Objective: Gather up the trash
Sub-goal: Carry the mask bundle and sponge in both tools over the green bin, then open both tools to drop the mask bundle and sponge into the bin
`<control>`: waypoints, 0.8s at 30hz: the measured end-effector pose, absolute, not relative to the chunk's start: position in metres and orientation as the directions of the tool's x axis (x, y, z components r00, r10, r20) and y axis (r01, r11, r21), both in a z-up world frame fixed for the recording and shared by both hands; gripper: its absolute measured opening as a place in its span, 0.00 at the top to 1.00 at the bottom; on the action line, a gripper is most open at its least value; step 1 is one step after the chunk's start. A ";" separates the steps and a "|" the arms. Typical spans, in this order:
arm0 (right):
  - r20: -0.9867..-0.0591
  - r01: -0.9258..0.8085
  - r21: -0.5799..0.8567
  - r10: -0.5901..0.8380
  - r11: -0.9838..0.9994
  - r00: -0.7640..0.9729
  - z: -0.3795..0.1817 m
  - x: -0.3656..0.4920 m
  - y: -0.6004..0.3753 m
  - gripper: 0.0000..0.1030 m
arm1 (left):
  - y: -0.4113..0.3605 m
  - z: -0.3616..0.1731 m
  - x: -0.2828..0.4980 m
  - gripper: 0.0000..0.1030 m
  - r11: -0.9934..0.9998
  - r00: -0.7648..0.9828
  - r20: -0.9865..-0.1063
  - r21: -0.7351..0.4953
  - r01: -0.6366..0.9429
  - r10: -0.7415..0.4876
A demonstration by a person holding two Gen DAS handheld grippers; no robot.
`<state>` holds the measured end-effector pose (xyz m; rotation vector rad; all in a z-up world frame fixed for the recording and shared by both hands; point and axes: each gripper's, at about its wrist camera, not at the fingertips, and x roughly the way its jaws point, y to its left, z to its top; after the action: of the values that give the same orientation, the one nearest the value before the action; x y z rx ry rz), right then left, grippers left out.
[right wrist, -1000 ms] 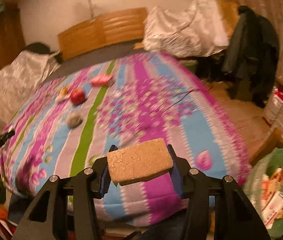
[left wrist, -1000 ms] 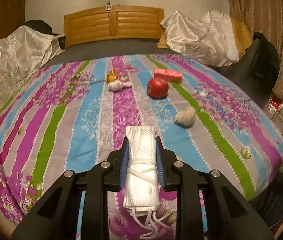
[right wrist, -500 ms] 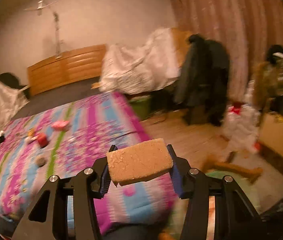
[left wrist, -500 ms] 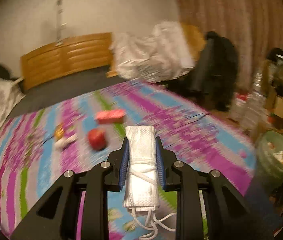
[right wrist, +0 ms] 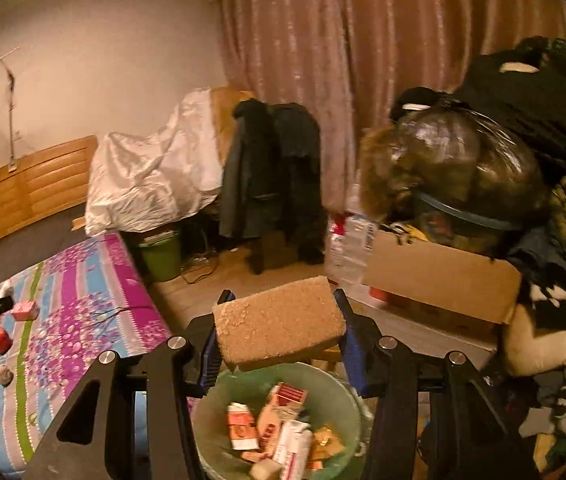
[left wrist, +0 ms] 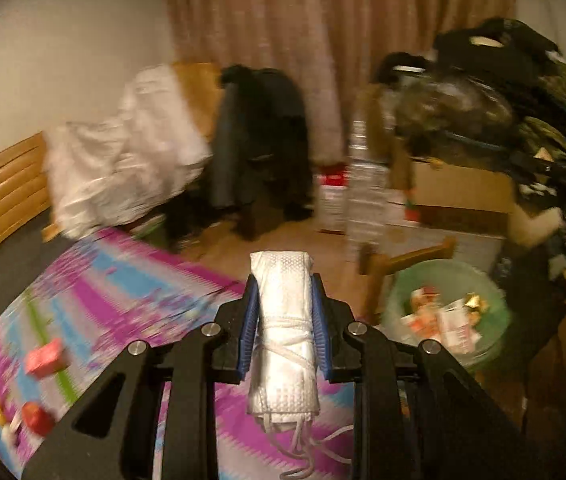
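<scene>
Right wrist view: right tongs (right wrist: 279, 326) grip sponge (right wrist: 277, 320) above bin (right wrist: 219, 392); left tongs (left wrist: 283, 320) clamp mask (left wrist: 283, 332) beside bin; release next.

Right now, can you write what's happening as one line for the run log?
left gripper: shut on folded face mask | right gripper: shut on brown sponge block, above green trash bin | bin: holds cartons | bed: red items remain

We see the green trash bin (right wrist: 283, 420) open at the top, half filled with cartons, with clear air above its rim. Behind the bin a wooden chair (left wrist: 407, 256) stands close; beyond the bin a cardboard box (right wrist: 443, 280) and a clothes pile (right wrist: 543, 120) block passage; left of the bin lies the bed (right wrist: 75, 300).
</scene>
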<state>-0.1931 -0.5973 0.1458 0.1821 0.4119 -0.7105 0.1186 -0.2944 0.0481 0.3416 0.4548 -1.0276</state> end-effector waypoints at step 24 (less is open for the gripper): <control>-0.643 0.663 0.152 -0.436 0.733 0.629 0.028 -0.215 -0.644 0.51 | -0.508 -0.045 0.035 0.77 0.075 -0.053 -0.670 -0.161 0.984 -0.741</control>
<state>-0.2147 -0.6437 0.0277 0.3975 0.6190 -0.6486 0.0353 -0.5082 -0.0451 0.4339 0.7183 -1.4762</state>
